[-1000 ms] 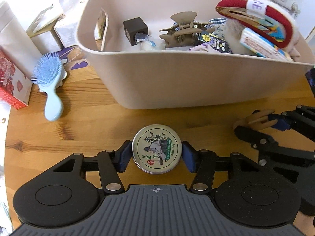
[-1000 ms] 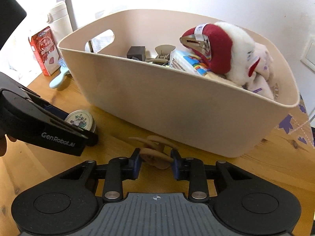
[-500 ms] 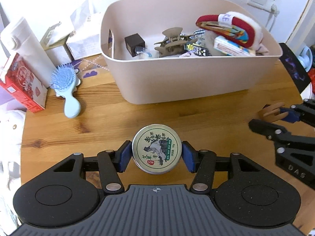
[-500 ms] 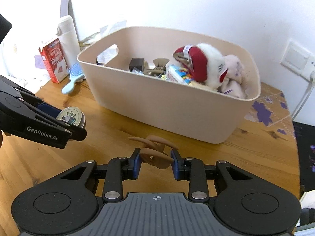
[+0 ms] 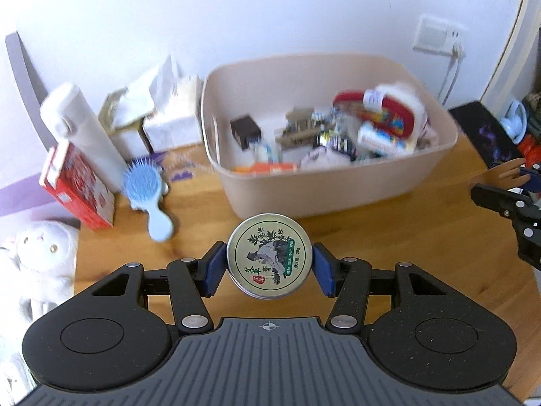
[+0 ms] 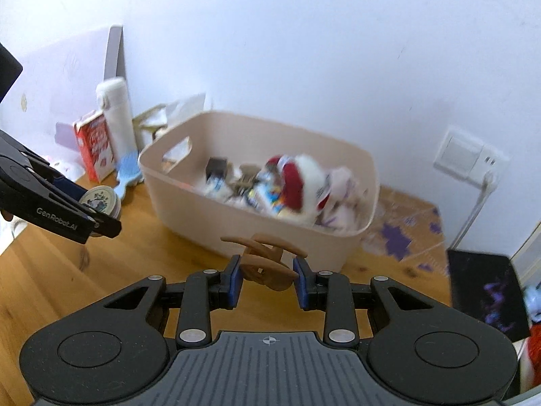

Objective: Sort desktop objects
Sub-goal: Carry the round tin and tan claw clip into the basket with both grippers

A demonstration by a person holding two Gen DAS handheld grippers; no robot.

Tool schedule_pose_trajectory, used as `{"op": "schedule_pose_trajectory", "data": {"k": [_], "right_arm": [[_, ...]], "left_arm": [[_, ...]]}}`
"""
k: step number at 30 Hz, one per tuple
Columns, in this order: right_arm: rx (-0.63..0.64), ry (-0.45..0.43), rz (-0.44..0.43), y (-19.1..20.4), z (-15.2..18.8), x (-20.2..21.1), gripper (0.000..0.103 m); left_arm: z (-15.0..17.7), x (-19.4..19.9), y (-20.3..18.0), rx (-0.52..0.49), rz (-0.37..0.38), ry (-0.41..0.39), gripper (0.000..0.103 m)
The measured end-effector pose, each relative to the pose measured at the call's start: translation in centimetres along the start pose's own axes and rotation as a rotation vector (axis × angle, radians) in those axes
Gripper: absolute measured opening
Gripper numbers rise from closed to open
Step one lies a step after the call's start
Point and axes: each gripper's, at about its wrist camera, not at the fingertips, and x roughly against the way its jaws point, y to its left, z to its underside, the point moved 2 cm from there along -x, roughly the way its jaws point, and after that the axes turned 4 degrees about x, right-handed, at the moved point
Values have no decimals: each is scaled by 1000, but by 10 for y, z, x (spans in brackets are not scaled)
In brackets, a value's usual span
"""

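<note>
My left gripper [image 5: 268,269] is shut on a round metal balm tin [image 5: 268,257] with a green plant label, held above the wooden table in front of the beige storage bin [image 5: 338,189]. My right gripper [image 6: 267,282] is shut on a brown hair claw clip [image 6: 263,264], held high in front of the same bin [image 6: 189,203]. The bin holds a red and white plush, a beige claw clip, a dark cube and several small packets. The left gripper with the tin [image 6: 99,199] shows at the left of the right wrist view.
A blue hairbrush [image 5: 148,196], a red carton [image 5: 77,189], a white flask [image 5: 79,128] and a tissue box [image 5: 169,115] stand left of the bin. A white plush [image 5: 37,264] lies at the table's left edge. A wall socket [image 6: 470,155] with a cable is behind right.
Both grippers have risen and pulled back from the bin, each keeping its object. The bin now looks smaller and is seen from above.
</note>
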Motion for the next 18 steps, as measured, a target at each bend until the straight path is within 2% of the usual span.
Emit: {"op": "schedule_pose_trajectory", "data": {"k": [9, 18], "right_arm": [[3, -87, 44, -23, -36, 13, 30], [36, -141, 62, -28, -72, -9, 30]], "left_arm": [[-44, 27, -5, -12, 6, -117, 55], [-82, 12, -10, -32, -50, -175, 55]]}}
